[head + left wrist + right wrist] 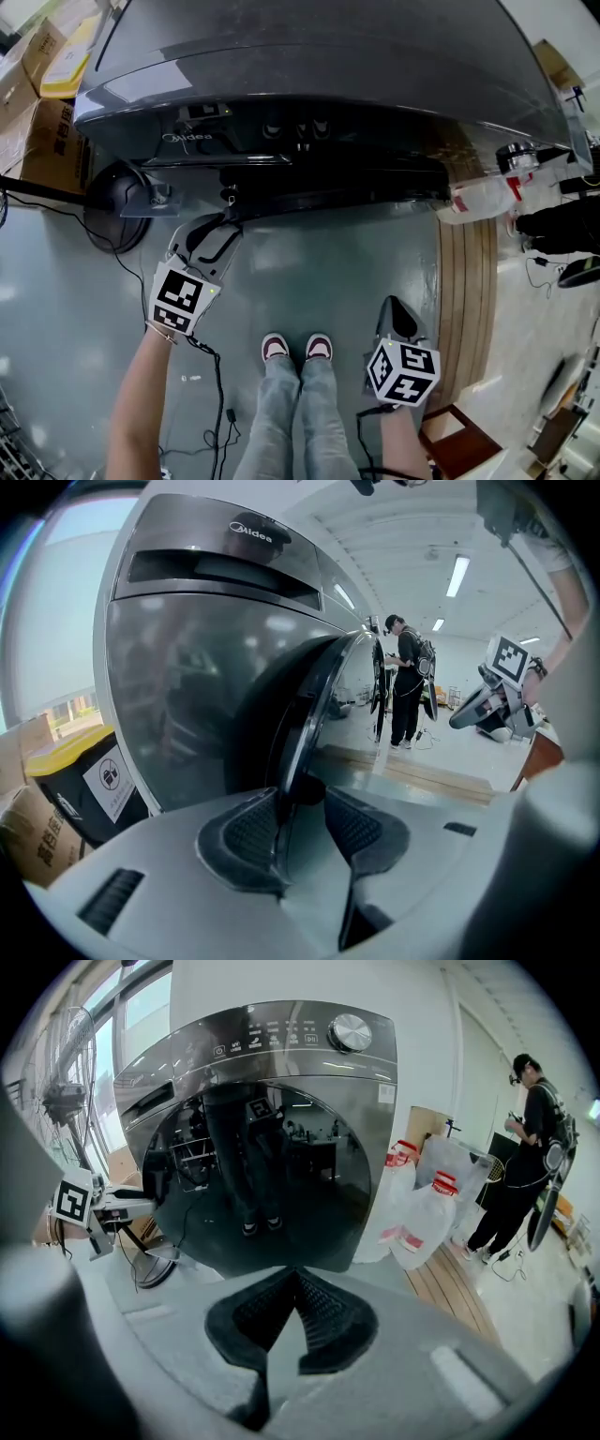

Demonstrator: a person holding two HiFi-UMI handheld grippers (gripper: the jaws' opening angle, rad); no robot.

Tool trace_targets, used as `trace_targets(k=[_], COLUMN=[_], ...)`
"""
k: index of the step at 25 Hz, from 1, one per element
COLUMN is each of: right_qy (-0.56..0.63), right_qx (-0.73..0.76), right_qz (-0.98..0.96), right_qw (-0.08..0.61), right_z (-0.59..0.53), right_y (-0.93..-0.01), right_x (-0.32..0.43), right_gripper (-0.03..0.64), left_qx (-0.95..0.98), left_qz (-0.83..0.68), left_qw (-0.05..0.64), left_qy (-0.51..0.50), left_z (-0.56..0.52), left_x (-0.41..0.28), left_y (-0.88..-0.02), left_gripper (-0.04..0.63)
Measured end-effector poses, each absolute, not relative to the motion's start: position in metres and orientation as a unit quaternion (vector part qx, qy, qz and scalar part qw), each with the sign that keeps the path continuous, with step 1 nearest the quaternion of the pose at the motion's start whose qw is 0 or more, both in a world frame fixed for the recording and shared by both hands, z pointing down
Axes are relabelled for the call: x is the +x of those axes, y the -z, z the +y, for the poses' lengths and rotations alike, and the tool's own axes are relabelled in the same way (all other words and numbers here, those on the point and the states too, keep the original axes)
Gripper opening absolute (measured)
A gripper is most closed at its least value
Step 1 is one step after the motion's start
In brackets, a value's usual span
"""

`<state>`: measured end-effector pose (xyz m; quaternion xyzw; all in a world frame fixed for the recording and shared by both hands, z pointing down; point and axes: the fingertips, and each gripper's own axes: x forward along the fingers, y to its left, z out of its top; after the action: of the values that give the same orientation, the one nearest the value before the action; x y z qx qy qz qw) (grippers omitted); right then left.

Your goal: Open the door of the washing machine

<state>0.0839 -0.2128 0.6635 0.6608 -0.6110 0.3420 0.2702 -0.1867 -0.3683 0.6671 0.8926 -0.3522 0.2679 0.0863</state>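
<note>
The dark grey front-loading washing machine (309, 56) stands in front of me, its round dark door (309, 183) facing the floor side of the head view. In the left gripper view the door (314, 696) stands slightly ajar, and its curved rim runs down between the pads. My left gripper (214, 225) (295, 827) is at the door's left edge, closed on that rim. My right gripper (392, 309) (295, 1312) hangs lower right, away from the machine, its pads touching with nothing in them. The glossy door (253, 1176) mirrors my legs.
A fan base (112, 202) and cardboard boxes (52, 141) sit left of the machine. Clear plastic jugs (478, 197) and a strip of wooden boards (469, 281) lie to its right. A cable (220, 394) trails on the floor beside my shoes (295, 347). A person (408, 682) stands far off.
</note>
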Motion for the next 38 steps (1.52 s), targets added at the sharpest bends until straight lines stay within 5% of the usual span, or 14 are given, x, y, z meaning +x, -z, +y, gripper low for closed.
trace_targets(k=[38], right_qy=[-0.331], right_qx=[0.679], right_qz=[-0.598], right_qw=[0.266], right_z=[-0.121], right_y=[-0.622], right_x=[0.108], right_gripper=[0.006], left_qx=[0.882], left_qz=[-0.364], left_qw=[0.114], left_qy=[-0.278], left_z=[-0.264], left_x=[-0.171], left_y=[-0.675], left_gripper=[0.117])
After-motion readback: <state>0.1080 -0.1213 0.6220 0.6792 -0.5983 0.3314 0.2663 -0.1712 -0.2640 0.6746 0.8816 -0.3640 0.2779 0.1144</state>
